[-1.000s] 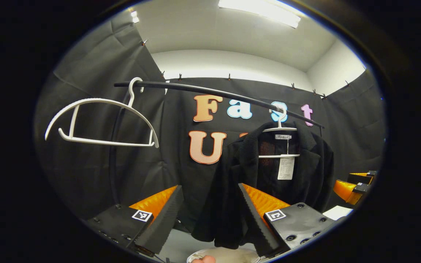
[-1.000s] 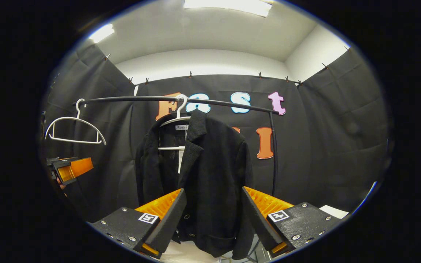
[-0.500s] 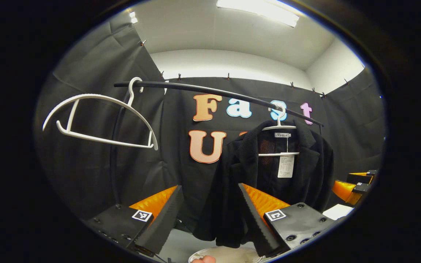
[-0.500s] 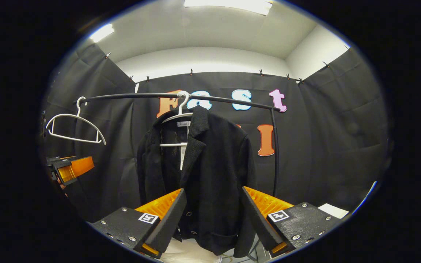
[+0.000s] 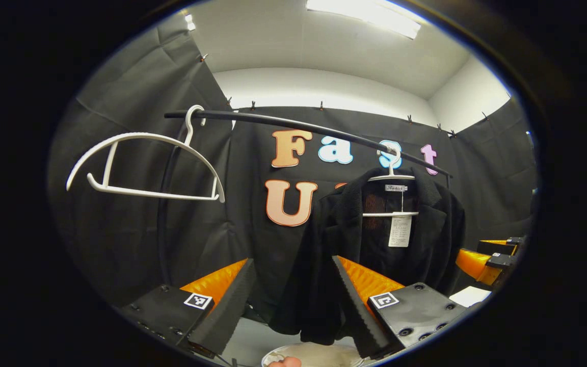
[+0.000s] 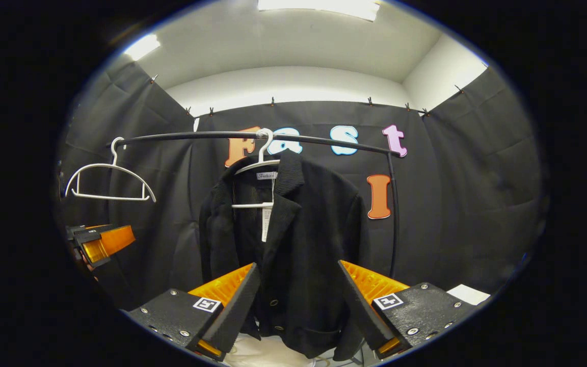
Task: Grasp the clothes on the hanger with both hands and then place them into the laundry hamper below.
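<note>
Hanging from the black rail [image 6: 324, 138] that spans the booth, the dark jacket [image 6: 303, 244] sits on its white hanger [image 6: 255, 176], far from both tools and untouched, so the whole grasp is not yet made. Below it, a pale rim at the near bottom edge looks like the laundry hamper [image 5: 314, 354], though too little of it shows to be sure. The left gripper [image 5: 293, 300] has its fingers spread apart with nothing between them, pointed at the jacket's left hem; the right gripper [image 6: 298, 300] is likewise spread and empty, aimed at the buttoned front. Judged from here, the main risk is pulling down while the collar is hooked over the hanger's shoulders: that could drag the hanger along the rail or tip it off rather than free the cloth. Uneven pulls from the two sides might leave one sleeve caught. Thick fabric may also slip from a shallow pinch at the hem. To the left, the empty hanger [image 5: 145, 168] hangs near the left tool's path and could be knocked. The paper tag [image 5: 399, 230] inside the collar could snag.
</note>
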Tool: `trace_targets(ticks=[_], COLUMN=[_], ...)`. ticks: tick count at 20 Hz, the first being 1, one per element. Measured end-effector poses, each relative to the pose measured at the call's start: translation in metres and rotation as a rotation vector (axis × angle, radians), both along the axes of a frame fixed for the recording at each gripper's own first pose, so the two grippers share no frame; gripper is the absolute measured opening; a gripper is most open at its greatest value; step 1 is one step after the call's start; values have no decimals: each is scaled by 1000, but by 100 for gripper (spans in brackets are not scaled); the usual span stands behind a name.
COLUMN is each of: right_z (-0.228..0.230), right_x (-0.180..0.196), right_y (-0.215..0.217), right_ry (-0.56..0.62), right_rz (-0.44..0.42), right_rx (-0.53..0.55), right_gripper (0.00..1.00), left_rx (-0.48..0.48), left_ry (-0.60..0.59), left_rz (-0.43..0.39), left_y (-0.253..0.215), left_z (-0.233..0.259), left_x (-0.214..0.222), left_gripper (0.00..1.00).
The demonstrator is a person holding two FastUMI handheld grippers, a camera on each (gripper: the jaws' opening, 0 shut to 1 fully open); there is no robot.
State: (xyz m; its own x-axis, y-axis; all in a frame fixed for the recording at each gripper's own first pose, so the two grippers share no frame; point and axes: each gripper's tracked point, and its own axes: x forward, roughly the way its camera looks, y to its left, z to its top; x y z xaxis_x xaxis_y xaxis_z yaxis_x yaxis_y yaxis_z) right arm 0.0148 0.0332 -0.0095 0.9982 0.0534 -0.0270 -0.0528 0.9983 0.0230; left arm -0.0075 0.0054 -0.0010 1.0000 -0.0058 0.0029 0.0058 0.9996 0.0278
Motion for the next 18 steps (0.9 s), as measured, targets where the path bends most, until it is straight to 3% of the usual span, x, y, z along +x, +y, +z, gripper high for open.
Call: trace_targets(ticks=[4,9,10,13,14,18], right_z=[-8,-29,-32,-49,-54,-63], right_x=[31,86,95,118,124,144], right_y=[17,23,24,20,20,14], right_ry=[23,54,57,88,98,107], right_rz=[22,-18,-28,-72,-83,-121], right_rx=[17,-3,-10,-32,-40,-90], right_gripper=[93,93,93,93,93,92], left_rx=[-4,-8,-8,-10,-10,-1], left_ry=[4,12,10,6,6,7], left_rz=[5,35,45,70,78,92], left_y=[3,14,17,26,29,36], left_z=[-2,-5,-5,-4,-4,-5], left_x=[-3,-9,-10,-15,-16,-17], left_gripper=[93,92,100,92,96,96])
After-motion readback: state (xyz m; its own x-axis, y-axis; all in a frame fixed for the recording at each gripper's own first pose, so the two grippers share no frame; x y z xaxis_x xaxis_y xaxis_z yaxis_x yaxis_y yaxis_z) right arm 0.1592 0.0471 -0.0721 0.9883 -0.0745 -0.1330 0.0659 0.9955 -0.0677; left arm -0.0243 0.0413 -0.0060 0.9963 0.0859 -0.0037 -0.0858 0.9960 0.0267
